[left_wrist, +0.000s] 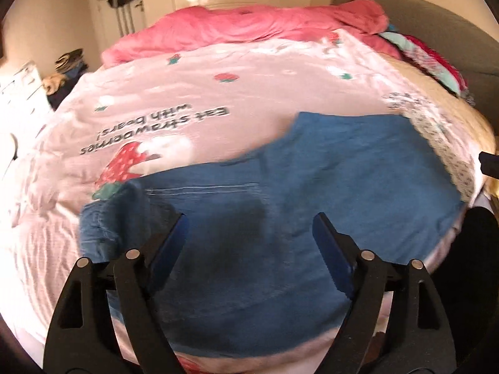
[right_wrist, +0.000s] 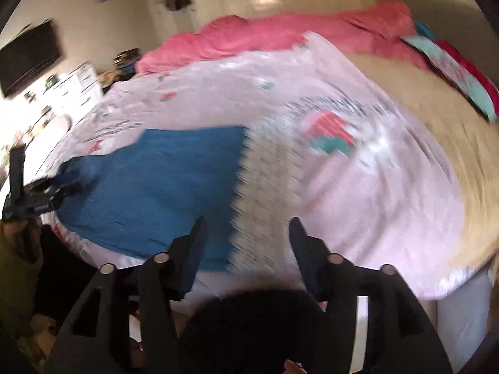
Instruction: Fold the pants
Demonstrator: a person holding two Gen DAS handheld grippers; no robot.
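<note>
Blue denim pants (left_wrist: 280, 193) lie spread flat on a pink printed bedspread (left_wrist: 187, 93), near the bed's front edge. My left gripper (left_wrist: 251, 221) is open just above the pants, its fingers apart over the cloth, holding nothing. In the right wrist view the pants (right_wrist: 156, 187) lie at the left, and my right gripper (right_wrist: 248, 224) is open and empty over the pants' right edge and the bedspread (right_wrist: 374, 202). The left gripper (right_wrist: 59, 191) shows at the far left, at the pants' left end. The right wrist view is blurred by motion.
A rumpled pink blanket (left_wrist: 249, 28) lies along the far side of the bed. Folded colourful clothes (left_wrist: 421, 59) sit at the far right by a grey headboard (left_wrist: 436, 21). A white dresser (right_wrist: 75, 84) and a dark TV (right_wrist: 28, 59) stand at the left. Wardrobes line the back wall.
</note>
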